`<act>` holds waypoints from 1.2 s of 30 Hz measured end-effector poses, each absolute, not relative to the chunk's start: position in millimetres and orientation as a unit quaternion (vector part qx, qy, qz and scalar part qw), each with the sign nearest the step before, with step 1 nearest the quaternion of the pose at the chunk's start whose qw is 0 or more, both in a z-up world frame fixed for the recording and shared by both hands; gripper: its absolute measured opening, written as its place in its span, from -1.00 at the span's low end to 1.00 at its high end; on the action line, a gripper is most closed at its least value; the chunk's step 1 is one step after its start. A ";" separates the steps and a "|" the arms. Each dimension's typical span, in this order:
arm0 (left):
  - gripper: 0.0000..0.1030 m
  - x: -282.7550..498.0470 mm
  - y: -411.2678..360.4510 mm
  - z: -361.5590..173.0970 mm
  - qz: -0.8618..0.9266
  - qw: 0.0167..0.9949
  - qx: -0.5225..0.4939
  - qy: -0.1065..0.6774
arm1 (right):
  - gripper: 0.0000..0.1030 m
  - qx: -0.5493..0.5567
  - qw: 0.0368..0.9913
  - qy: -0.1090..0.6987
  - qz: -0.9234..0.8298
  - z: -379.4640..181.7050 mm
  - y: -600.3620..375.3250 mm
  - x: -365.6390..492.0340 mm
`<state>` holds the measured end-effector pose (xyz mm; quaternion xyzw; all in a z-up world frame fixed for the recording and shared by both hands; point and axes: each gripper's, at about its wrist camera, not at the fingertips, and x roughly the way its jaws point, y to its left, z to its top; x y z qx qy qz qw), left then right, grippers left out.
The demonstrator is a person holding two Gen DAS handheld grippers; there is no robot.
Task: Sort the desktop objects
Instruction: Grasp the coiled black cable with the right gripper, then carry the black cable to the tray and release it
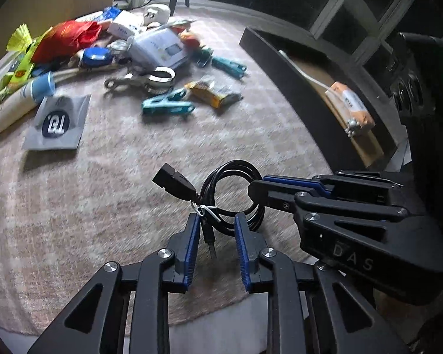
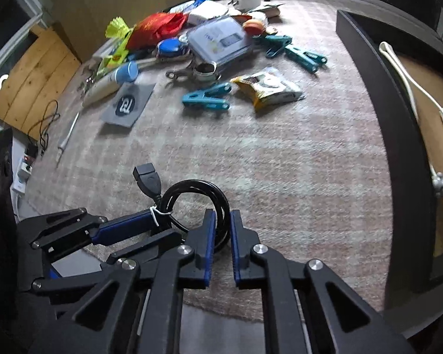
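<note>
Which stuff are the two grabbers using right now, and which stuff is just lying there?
In use: coiled black cable, right gripper shut on it, left gripper around its tied end.

Lying about: teal clips, snack packet, grey sachet, red bag, black tray.

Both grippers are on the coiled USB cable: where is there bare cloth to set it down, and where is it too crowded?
Bare tablecloth lies between the coiled USB cable, the black tray and the nearest teal clothespin. There is also room below the grey TQ sachet. The pile around the red bag and the blue-lidded box is crowded.
</note>
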<state>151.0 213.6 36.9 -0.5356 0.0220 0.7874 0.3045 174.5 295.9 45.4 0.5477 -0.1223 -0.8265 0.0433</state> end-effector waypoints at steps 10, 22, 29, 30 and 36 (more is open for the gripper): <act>-0.58 130.9 272.9 78.2 0.801 0.324 -0.502 0.036 | -0.80 0.510 0.017 -0.127 -0.851 90.8 353.8 169.6; -0.58 95.5 394.8 120.3 0.813 0.346 -0.464 0.069 | -0.80 0.472 -0.022 -0.133 -0.871 134.8 477.5 142.9; -0.58 77.9 458.4 122.6 0.814 0.351 -0.455 0.086 | -0.80 0.466 -0.041 -0.133 -0.874 140.3 544.6 125.6; -0.57 75.2 465.8 121.3 0.813 0.352 -0.456 0.087 | -0.80 0.467 -0.042 -0.135 -0.873 139.4 550.2 123.8; -0.55 65.2 503.3 110.7 0.805 0.352 -0.468 0.094 | -0.80 0.474 -0.049 -0.139 -0.868 129.8 587.4 115.7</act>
